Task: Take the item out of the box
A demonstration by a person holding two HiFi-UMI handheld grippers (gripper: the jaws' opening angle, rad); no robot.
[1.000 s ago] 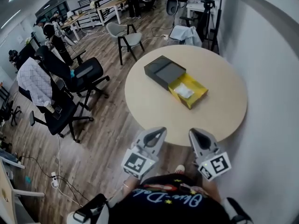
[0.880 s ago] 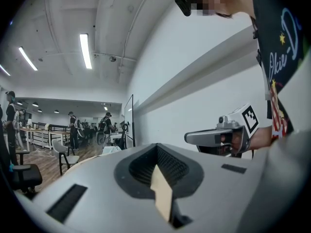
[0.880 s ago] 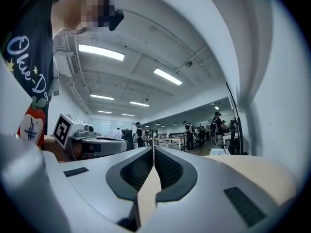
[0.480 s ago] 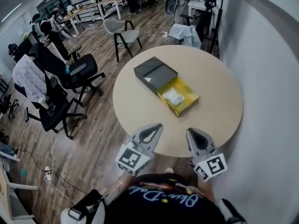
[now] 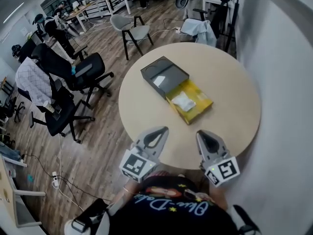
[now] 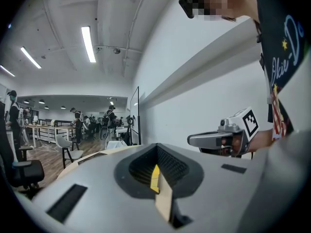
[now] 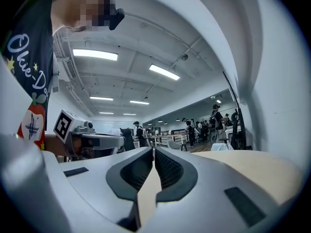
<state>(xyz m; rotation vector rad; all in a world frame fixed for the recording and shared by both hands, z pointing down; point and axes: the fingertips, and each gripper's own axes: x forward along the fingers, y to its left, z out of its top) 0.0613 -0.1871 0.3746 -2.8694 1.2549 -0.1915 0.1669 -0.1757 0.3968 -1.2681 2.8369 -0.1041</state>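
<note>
On the round beige table (image 5: 230, 126) lies a yellow box (image 5: 190, 102), slid partly out of its dark grey sleeve (image 5: 164, 75). A white packet (image 5: 185, 101) rests inside the yellow box. Both grippers hang at the table's near edge, well short of the box. My left gripper (image 5: 155, 133) is shut with nothing in it, and so is my right gripper (image 5: 205, 137). In the left gripper view the jaws (image 6: 156, 155) meet over the table rim, with the right gripper (image 6: 221, 139) off to the side. The right gripper view shows its jaws (image 7: 153, 154) closed.
A white wall (image 5: 283, 82) curves round the table's right side. Black office chairs (image 5: 73, 82) and a grey chair (image 5: 134, 33) stand on the wood floor to the left and behind. Desks and people fill the far room.
The view has shifted slightly, so the table and box sit a little lower and to the right. Both grippers stay shut at the near edge.
</note>
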